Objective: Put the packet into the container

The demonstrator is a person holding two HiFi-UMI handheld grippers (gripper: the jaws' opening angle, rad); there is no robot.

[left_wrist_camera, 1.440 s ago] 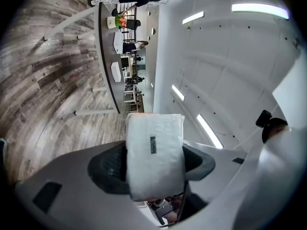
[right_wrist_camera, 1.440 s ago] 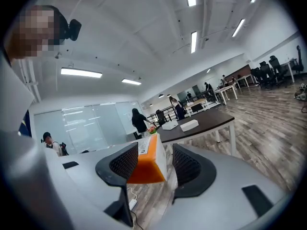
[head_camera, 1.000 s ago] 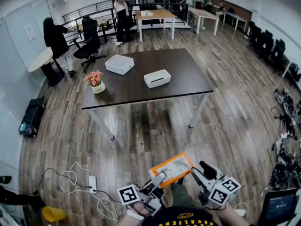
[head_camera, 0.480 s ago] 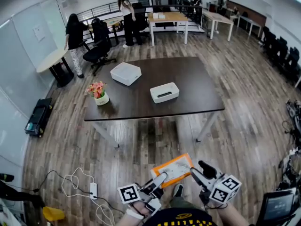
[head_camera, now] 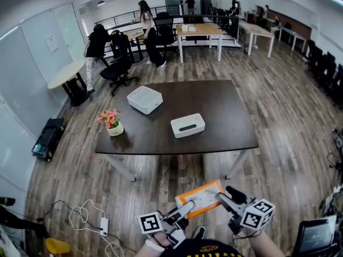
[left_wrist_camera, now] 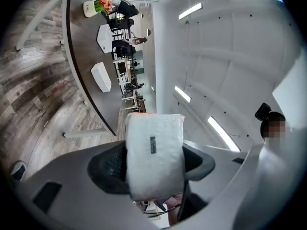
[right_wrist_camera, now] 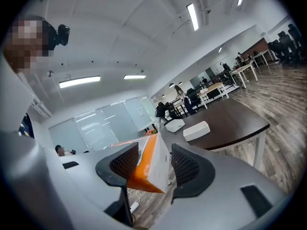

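While both grippers hang low over the wooden floor (head_camera: 278, 122), short of the table, the packet (head_camera: 201, 197) sits between them, orange-bordered, white face up, in the air. Left gripper (head_camera: 184, 208): jaws set wide and clamped across the packet's pale width, both pads pressed on it. Right gripper (head_camera: 224, 197): jaws closed on the packet's orange-edged end, which fills the gap between the pads. Dark table (head_camera: 214, 106) ahead, well apart from the packet. On it: white open container (head_camera: 187, 125) near the middle, a second white box (head_camera: 144, 99) beyond to the left, a flower pot (head_camera: 111, 123) near the left edge.
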